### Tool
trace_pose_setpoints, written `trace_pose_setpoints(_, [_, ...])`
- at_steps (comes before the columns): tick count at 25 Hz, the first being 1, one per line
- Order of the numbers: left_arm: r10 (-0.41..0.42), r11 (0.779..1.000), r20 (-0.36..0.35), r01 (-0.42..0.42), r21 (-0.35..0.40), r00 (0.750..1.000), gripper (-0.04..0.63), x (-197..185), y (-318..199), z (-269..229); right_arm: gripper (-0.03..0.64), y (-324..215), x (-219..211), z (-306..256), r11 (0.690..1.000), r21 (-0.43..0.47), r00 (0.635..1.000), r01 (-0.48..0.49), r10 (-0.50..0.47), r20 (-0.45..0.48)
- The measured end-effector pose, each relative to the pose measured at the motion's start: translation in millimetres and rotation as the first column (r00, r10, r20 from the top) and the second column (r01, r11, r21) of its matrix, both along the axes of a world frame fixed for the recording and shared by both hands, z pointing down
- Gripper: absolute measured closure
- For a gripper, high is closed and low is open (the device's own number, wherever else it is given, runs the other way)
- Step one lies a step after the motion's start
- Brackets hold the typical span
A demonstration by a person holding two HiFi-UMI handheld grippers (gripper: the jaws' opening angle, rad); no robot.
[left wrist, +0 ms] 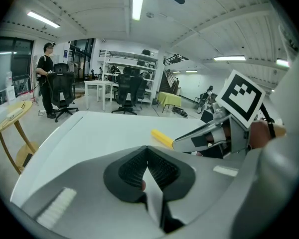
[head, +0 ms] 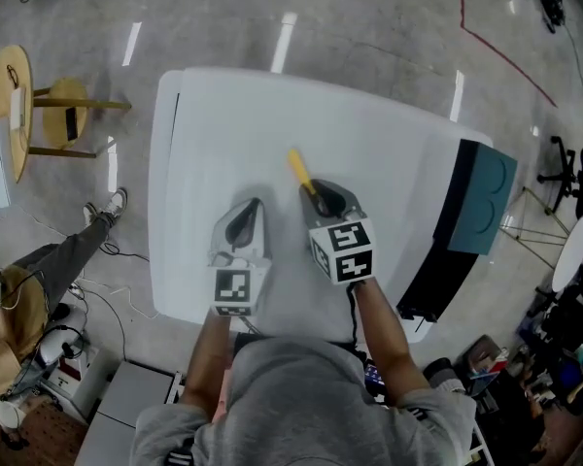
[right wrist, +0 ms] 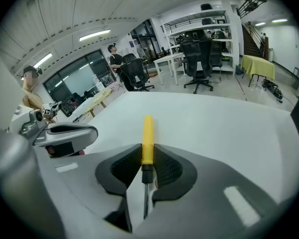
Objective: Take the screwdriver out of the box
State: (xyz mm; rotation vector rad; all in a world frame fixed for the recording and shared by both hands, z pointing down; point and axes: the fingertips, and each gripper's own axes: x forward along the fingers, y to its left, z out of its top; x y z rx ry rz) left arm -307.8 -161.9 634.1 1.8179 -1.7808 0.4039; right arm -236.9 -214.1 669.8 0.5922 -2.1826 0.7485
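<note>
- Grip first: the right gripper (right wrist: 146,156) has its jaws narrowed to a slim gap and is pinching the yellow-handled screwdriver (right wrist: 147,133). The ribbed pads press on the near end of the handle, just above its black collar.
- Most of the yellow handle sticks out ahead of the jaws. The thin metal shaft runs back between them toward the gripper's body.
- Pinching at the collar end probably keeps the tool in line with the jaws, so it cannot swing or roll while it is carried.
- The gripper tilts downward over the white table (head: 223,124), with bare tabletop ahead of and beneath the handle. Whether the handle's tip touches the table cannot be made out.
- Just beside it on its left, the left gripper (left wrist: 148,166) has its pads pressed together with nothing between them. It looks idle, kept close but out of the tool's way.
- Well apart on the right gripper's right, at the table's far edge, stands the dark box (head: 457,212) with a teal panel.
- The screwdriver is clear of that box and is held only by the jaws, so the removal itself looks done. What remains is likely only setting the tool down.
</note>
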Motion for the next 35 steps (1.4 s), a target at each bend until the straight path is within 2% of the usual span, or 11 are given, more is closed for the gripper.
trace_pose_setpoints(16, [-0.025,1.0,-0.018,0.025,-0.004,1.0,0.583,1,-1,2,0.534,2,-2,7,0.999,-0.042,1.0,-0.007,0.008,0.016])
trace_pose_setpoints(18, [-0.024,1.0,-0.017,0.024,-0.002,1.0,0.584,1,0,0,0.501,3,-4,6,0.998,-0.06,0.999,-0.007,0.009,0.037])
trace_pose_setpoints(20, [-0.024,1.0,-0.014,0.024,0.005,1.0,0.583,1,2,-3,0.413,5,-7,1,0.997,-0.072,0.997,-0.008,0.013,0.073])
trace_pose_setpoints(21, [-0.024,1.0,-0.011,0.024,0.008,1.0,0.583,1,2,-5,0.408,5,-8,-2,0.997,-0.071,0.996,-0.008,0.014,0.086])
trace_pose_setpoints(25, [-0.026,0.999,0.001,0.026,0.02,1.0,0.583,2,7,-16,0.38,9,-9,-16,0.999,-0.04,0.994,0.001,0.003,0.106])
trace_pose_setpoints(35, [-0.016,0.996,0.036,0.012,0.092,0.999,0.583,14,19,-57,0.385,22,6,-60,0.998,0.055,0.992,0.017,-0.024,0.125])
